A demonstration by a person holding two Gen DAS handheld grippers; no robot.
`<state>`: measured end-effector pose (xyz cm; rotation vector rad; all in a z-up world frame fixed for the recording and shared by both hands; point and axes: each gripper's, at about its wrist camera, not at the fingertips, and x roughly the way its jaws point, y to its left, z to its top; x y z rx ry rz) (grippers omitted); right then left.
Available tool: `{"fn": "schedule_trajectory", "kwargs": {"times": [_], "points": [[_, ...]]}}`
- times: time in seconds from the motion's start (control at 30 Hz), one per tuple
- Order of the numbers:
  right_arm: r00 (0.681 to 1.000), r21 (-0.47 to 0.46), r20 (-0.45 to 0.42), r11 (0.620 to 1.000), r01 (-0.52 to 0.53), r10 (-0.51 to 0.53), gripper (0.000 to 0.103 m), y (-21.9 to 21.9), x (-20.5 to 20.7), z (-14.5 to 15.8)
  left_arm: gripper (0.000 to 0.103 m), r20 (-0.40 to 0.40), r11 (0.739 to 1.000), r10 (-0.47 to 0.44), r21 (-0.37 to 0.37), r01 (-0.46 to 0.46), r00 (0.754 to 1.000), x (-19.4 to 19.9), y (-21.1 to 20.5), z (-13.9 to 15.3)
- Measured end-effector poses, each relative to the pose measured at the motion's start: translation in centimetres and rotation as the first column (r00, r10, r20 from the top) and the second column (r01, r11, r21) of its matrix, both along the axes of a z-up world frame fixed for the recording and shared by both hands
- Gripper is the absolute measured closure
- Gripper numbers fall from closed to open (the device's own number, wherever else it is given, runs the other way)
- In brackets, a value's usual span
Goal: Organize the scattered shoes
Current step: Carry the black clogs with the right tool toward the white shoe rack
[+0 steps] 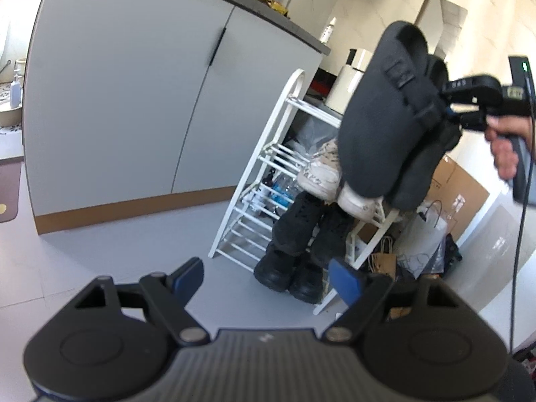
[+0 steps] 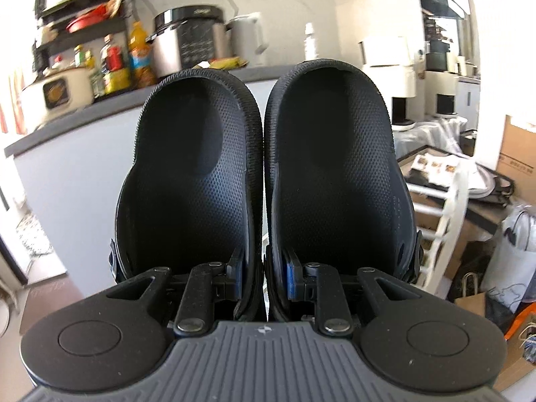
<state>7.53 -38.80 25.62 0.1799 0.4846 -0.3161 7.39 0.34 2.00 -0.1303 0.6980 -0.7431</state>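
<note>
A pair of black clogs [image 2: 261,174] hangs side by side in the air, my right gripper [image 2: 264,276] shut on their two inner side walls pressed together. In the left wrist view the same black clogs [image 1: 385,117] hang in front of the white shoe rack [image 1: 268,167], held by the right gripper [image 1: 449,107] in a person's hand [image 1: 506,150]. On the rack stand white sneakers [image 1: 321,174] and, lower down, black boots [image 1: 294,234]. My left gripper [image 1: 268,278] stands open and empty above the grey floor.
A grey cabinet [image 1: 134,117] with a dark worktop and kitchen appliances [image 2: 191,40] stands left of the rack. Cardboard boxes [image 1: 459,194], paper bags [image 1: 425,241] and clutter lie right of the rack. A brown mat [image 1: 8,191] lies at far left.
</note>
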Motion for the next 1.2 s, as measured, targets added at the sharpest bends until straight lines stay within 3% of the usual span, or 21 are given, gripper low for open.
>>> {"fn": "schedule_trajectory", "kwargs": {"times": [0.2,0.33,0.77,1.2], "points": [[0.998,-0.021,-0.009,0.998,0.060,-0.060,0.077,-4.8,3.4,3.1,0.019,-0.014,1.000,-0.013,0.016,0.014,1.000,-0.3,-0.2,-0.3],[0.997,-0.024,-0.017,0.997,0.078,-0.079,0.077,-7.4,6.9,3.3,0.019,-0.024,0.999,-0.022,0.030,0.022,0.999,0.2,-0.4,-0.9],[0.983,0.013,-0.099,0.988,0.157,-0.155,0.077,-13.9,15.4,1.5,0.019,-0.107,0.997,-0.017,0.075,0.025,0.994,2.7,-0.7,-3.6],[0.950,0.093,-0.190,0.959,0.268,-0.248,0.077,-18.9,19.3,1.6,0.019,-0.141,0.995,-0.019,0.096,0.032,0.990,3.4,-1.4,-4.6]]}}
